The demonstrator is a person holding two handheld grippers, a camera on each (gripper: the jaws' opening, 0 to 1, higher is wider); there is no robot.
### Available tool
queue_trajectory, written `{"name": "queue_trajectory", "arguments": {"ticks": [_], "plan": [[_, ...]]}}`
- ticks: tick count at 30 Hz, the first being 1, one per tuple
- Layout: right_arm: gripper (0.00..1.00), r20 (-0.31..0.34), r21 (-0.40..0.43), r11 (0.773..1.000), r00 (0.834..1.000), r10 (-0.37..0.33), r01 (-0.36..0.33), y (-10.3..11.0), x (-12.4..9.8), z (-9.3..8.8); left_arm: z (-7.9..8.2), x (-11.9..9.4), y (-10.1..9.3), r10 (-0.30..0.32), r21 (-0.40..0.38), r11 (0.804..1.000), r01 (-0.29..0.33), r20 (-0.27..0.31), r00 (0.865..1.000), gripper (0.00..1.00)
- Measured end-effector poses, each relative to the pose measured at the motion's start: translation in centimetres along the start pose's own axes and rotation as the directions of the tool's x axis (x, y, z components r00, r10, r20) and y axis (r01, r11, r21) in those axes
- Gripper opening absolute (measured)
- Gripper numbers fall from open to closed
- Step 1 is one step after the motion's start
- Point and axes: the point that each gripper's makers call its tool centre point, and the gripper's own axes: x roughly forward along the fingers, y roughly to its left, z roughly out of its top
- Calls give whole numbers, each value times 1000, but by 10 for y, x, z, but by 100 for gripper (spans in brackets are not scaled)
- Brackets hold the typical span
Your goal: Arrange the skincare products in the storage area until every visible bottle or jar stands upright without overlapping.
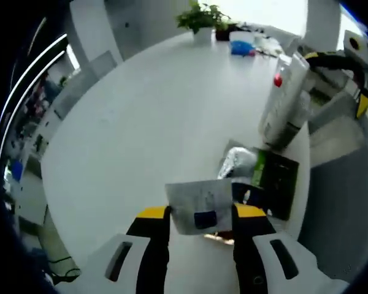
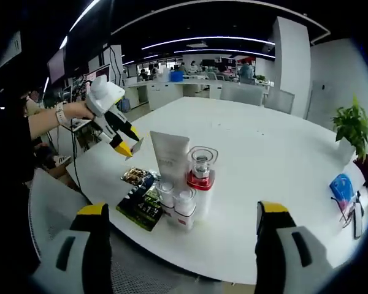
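1. Two grippers work over a white round table. The left gripper has its yellow-tipped jaws closed on a flat white sachet with a dark label.
2. In the right gripper view, that left gripper is held out from the left by a person's hand, arm outstretched, angled down toward the products.
3. The right gripper hovers with jaws spread wide, holding nothing.
4. Between its jaws stand an upright white tube, a clear jar on a red base and small white-capped bottles, touching.
5. Beside them lies a dark tray, possibly holding packets.
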Motion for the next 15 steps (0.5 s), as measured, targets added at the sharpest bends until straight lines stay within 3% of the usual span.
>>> {"name": "queue_trajectory", "arguments": {"ticks": [15], "plan": [[100,8,-33,999,999,35,-34,15,2,2,-39,-12,-52,-90,85,992,96,-71,993,37]]}}
